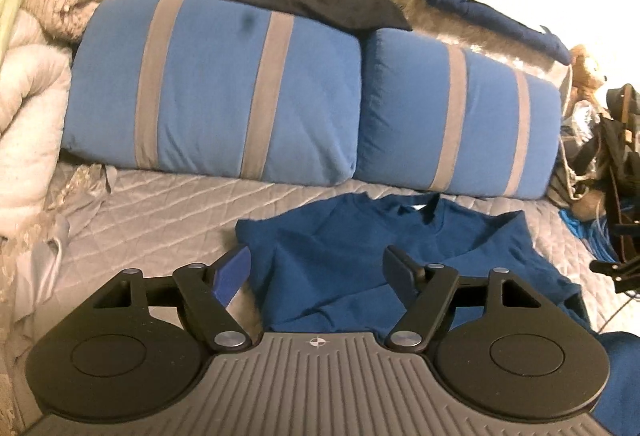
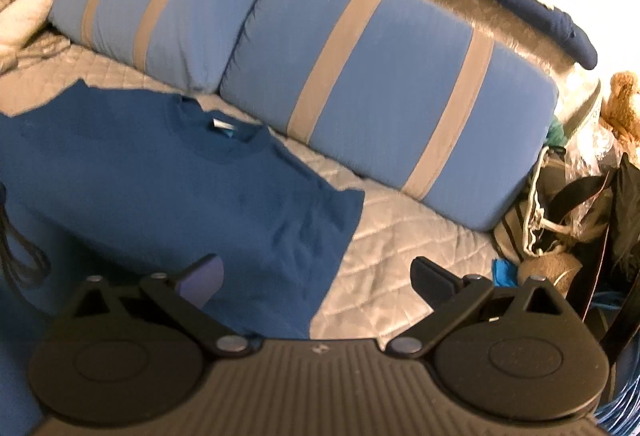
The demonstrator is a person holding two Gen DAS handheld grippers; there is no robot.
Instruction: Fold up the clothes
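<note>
Right wrist view is showing the blue T-shirt [image 2: 168, 180] lying front-up on the grey quilted bedspread [image 2: 400, 256], its collar [image 2: 218, 134] pointing toward the two striped blue pillows [image 2: 384, 88] and its body running away from them toward the camera. That collar-to-hem line is the shirt's long axis. The right gripper [image 2: 316, 278] is hovering with its jaws spread wide and gripping nothing; its left finger is sitting over the shirt's side edge while the other is hanging over bare quilt, so that edge is passing between the fingers.

In the left wrist view the left gripper [image 1: 316, 272] is likewise splayed apart and empty, hovering over the shirt [image 1: 360, 260] on the far side from the pillows [image 1: 224, 88]; here the cloth is looking rumpled, with folds running across it.

Judging from this, each gripper is nearest its own side of the shirt, and the right one seems better placed to pinch a side edge and carry it across the long axis.
</note>
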